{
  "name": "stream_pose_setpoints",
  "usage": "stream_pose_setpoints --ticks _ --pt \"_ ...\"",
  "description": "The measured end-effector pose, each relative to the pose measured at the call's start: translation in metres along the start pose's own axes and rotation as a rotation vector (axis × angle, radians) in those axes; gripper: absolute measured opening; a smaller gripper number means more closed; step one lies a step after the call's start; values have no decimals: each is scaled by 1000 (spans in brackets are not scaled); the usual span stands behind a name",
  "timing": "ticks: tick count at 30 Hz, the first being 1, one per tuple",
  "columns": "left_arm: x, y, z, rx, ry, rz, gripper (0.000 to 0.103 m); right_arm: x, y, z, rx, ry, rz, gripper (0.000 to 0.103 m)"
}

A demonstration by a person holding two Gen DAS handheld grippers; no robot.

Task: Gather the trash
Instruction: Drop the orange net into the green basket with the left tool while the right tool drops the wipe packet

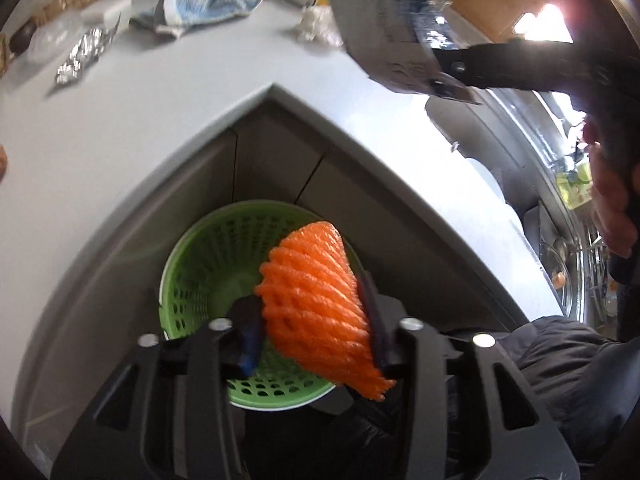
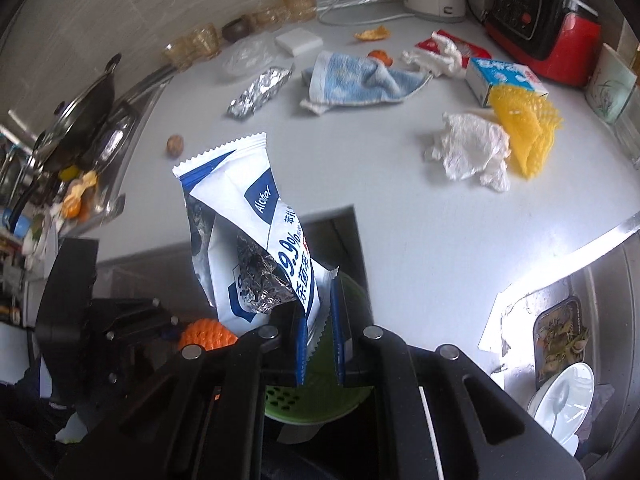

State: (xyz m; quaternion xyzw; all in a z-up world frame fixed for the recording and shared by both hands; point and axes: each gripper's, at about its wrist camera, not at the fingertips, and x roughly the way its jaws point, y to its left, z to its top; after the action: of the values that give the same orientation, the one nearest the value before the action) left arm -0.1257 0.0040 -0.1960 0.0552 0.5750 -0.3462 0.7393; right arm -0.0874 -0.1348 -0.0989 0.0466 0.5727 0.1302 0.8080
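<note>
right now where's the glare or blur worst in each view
Left wrist view: a blown-out light flare at top right, and the wipes packet in the right tongs is motion-blurred. Right wrist view: the counter edge at right is washed out white; the packet is sharp.

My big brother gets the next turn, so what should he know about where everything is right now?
Left gripper: shut on the orange foam net, held right above the green basket that stands on the floor in the counter's corner.
Right gripper: shut on the white and blue wipes packet, also above the basket.
Done: both pieces are picked up; the basket looks empty so far.
Left: drop both in, then fetch from the counter the crumpled tissue, yellow foam net, foil wrapper and peel.
</note>
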Motion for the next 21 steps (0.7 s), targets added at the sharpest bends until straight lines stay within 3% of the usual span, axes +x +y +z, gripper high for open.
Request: stream_pose_setpoints --ticks 2,4,12,21 --pt "-3 -2 0 -17 -8 8 59 1 0 -2 -19 8 9 11" --pt "-9 -4 2 -31 -36 37 80 2 0 -3 -42 14 20 11" --pt "-37 4 11 -80 -94 131 87 5 3 -1 -95 33 71 11" --pt "-103 57 16 -288 -277 311 94 7 25 -26 -235 117 105 19"
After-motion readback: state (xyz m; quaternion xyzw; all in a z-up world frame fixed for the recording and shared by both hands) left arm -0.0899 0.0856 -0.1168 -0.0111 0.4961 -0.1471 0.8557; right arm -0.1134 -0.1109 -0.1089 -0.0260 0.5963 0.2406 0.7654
